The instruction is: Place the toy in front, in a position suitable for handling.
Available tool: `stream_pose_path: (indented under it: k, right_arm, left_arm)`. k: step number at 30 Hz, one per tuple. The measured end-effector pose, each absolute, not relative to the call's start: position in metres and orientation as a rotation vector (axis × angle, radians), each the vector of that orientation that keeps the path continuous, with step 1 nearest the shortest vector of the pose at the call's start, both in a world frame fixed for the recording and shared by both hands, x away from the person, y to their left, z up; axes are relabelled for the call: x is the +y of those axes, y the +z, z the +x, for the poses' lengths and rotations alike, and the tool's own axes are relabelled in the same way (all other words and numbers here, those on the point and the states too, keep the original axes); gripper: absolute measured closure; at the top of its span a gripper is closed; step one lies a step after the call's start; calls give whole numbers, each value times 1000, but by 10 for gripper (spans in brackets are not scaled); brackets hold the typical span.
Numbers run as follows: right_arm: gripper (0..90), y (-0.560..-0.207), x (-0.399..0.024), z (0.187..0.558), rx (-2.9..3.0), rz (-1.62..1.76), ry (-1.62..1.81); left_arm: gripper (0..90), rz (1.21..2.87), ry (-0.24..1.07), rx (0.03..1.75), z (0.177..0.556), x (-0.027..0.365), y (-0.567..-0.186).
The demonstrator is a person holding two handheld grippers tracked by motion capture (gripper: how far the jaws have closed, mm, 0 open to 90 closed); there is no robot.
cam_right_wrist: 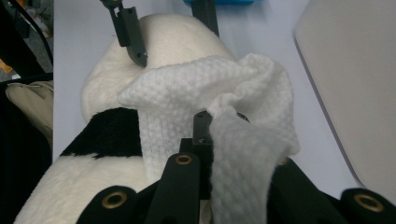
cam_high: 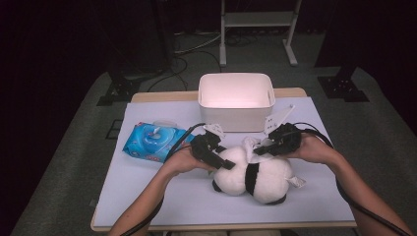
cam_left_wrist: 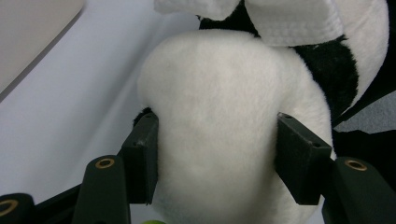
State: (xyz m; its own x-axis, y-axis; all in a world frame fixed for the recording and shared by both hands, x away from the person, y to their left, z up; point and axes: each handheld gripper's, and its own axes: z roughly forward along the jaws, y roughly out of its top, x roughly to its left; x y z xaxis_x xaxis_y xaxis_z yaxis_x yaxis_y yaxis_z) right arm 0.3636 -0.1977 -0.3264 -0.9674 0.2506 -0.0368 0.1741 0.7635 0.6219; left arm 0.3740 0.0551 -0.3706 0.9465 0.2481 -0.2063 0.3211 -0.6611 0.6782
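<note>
A black-and-white plush panda [cam_high: 263, 178] lies on the white table mat. My left gripper [cam_high: 224, 163] is shut on its white head, and in the left gripper view [cam_left_wrist: 219, 158] both pads dent the head's fur [cam_left_wrist: 219, 107]. My right gripper [cam_high: 259, 147] is shut on a white textured wipe [cam_high: 250, 143]. In the right gripper view [cam_right_wrist: 210, 135] the wipe [cam_right_wrist: 196, 88] drapes over the jaws and rests on top of the panda [cam_right_wrist: 60, 186]. Beyond the wipe, the left gripper's fingers [cam_right_wrist: 133, 39] show against the head.
A white open bin [cam_high: 236, 113] stands just behind the grippers; its wall [cam_right_wrist: 350, 93] is close on the right gripper's side. A blue pack of wipes [cam_high: 152, 141] lies left of the panda. Both forearms come in from the front edge, trailing black cables.
</note>
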Motion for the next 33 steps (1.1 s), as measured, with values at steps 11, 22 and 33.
stream_pose_path:
  k: [11, 22, 33]
  right_arm:
    - [823, -338, -190, 343, 2866, 289, 1001]
    - [825, -336, -193, 301, 2824, 182, 1041]
    - [823, -335, -197, 295, 2830, 149, 1046]
  left_arm:
    - [271, 2332, -146, 391, 354, 67, -376]
    - [103, 2337, -216, 395, 349, 73, -371]
    - [231, 2314, -369, 378, 354, 63, -388]
